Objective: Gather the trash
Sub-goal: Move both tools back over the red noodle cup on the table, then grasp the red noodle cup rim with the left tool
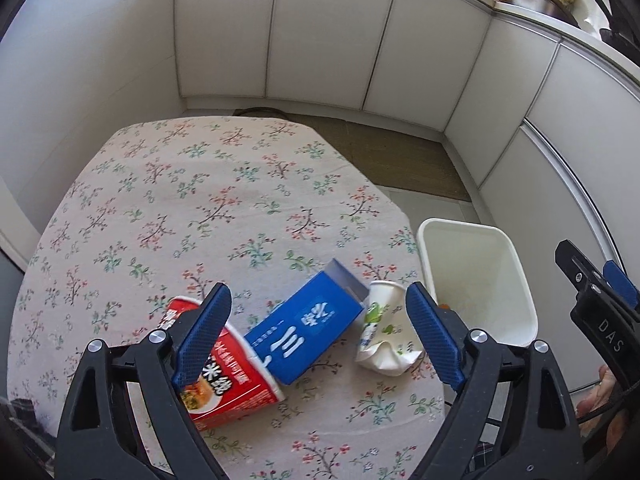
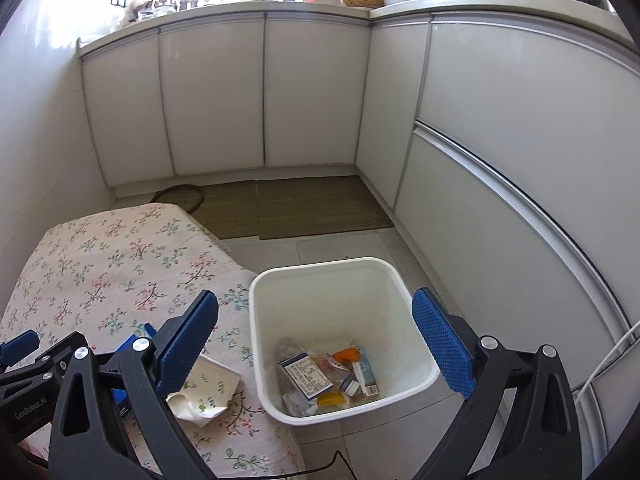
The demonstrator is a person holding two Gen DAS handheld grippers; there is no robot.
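In the left wrist view a red instant-noodle cup, a blue milk carton and a crushed white paper cup lie on their sides on the floral table. My left gripper is open and empty, just above the carton. A white trash bin stands on the floor beside the table, holding several wrappers. My right gripper is open and empty over the bin. The crushed cup also shows in the right wrist view.
White cabinets run along the back and right. A brown mat lies on the tiled floor behind the bin. The countertop carries kitchen clutter. The right gripper shows at the right edge of the left wrist view.
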